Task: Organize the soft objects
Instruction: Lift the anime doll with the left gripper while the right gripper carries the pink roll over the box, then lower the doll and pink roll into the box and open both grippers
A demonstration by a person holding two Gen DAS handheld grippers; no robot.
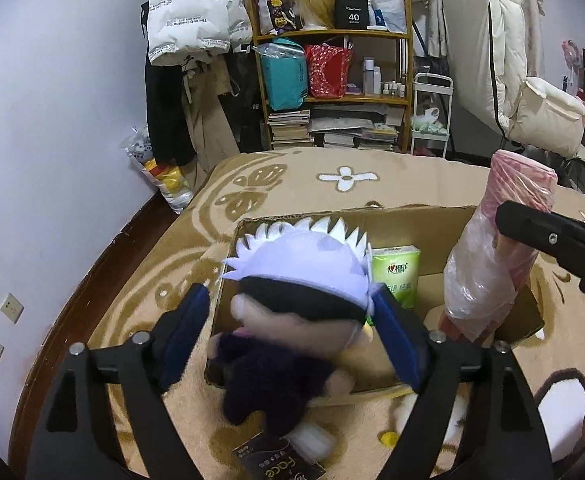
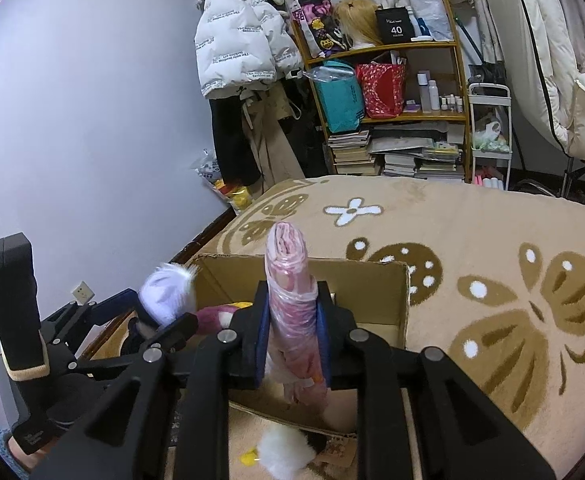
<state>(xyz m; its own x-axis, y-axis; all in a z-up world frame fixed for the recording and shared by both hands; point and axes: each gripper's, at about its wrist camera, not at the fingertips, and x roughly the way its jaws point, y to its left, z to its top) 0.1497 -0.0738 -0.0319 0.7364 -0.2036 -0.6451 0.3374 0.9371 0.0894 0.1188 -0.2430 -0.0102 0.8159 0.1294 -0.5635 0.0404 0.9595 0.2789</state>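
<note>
Resting on a tan blanket (image 2: 472,216), the box (image 2: 372,280); left jaws spread, right jaws pinching pink roll (image 2: 292,304).

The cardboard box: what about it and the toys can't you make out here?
- Cardboard box floor: both views, hidden by the plush doll and pink wrapped roll.
- Doll's face: left wrist view, motion-blurred.
- White fluffy thing: right wrist view, half hidden by gripper frame.
- Green tissue pack: print too small.
</note>
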